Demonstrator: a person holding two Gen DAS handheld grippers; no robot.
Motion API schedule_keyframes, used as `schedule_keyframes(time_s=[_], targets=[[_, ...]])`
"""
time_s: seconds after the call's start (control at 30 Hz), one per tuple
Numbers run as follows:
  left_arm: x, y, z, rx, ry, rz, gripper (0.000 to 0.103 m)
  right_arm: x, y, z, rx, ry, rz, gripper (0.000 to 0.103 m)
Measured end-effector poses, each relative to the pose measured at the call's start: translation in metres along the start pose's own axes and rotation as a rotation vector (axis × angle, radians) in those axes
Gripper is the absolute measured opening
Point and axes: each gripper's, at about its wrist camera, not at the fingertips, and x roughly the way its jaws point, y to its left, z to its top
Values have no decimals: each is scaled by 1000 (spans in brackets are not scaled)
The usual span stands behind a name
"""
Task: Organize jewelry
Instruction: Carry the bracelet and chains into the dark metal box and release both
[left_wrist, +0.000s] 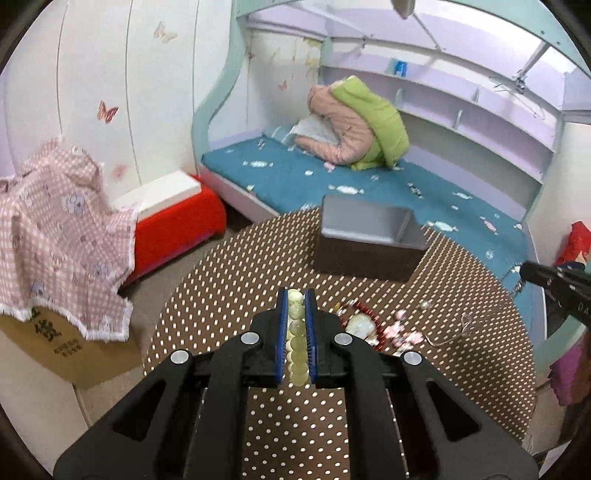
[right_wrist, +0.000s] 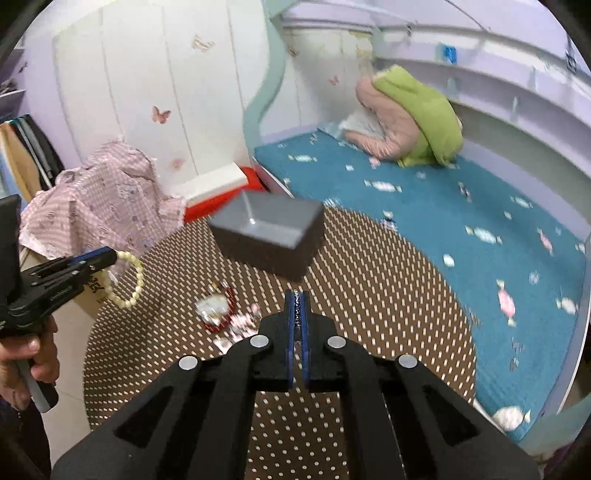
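Note:
My left gripper is shut on a pale green bead bracelet, held above the dotted round table; the bracelet also shows hanging from it in the right wrist view. My right gripper is shut on a thin silver chain; in the left wrist view the chain dangles from it at the right. A grey box stands open at the table's far side, also in the right wrist view. A red bead bracelet with a pale pendant and pink pieces lie on the table.
A bed with a teal cover and pink and green jackets lies beyond the table. A red and white box, a pink checked cloth and a cardboard carton are at the left.

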Motion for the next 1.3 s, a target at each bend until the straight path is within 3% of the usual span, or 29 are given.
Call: schedule_keyframes(time_s=[0.37,0.67,0.93,1.23,1.27,1.3], targets=[[-30,-27,63,71,-114,-52,9,-25,21,69,-119,-106,27,1],[-14,-46,142,104,-131,-98,9,-11,30,143,-152,-142,63,2],[44,-53,179,103,-40,-138,9,45,22,174,-122,-52,92,2],[141,-55,166,81,141,-159,10,132,2,156,-14,144,128,4],[147,-55,163,78,152,-150,15,139,-3,153,11,161,132,5],[152,-52,160,72,159,-136,37,142,-5,152,21,169,132,7]])
